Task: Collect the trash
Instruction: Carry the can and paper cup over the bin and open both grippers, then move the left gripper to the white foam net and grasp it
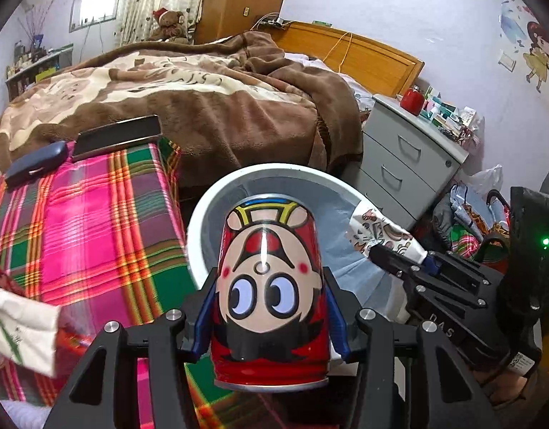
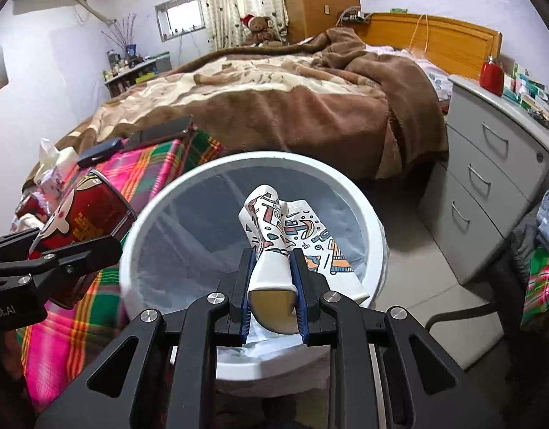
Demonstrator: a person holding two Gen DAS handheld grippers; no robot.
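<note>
Bedside | left gripper (image 1: 271, 304) fingers clamp a red cartoon-printed drink can (image 1: 269, 286) at the round white lined bin's (image 2: 374, 228) rim | right gripper (image 2: 272, 286) fingers pinch a crushed patterned paper cup (image 2: 271, 246) over its mouth | neither dropped yet — both releases remain

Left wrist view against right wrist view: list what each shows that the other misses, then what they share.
Left only: the cartoon face on the can, the wall sticker, a green light. Right only: the bin mouth whole with its liner, the crushed cup close up, a tissue box. Both: left gripper on the can, right gripper on the cup, bed, drawers.
</note>
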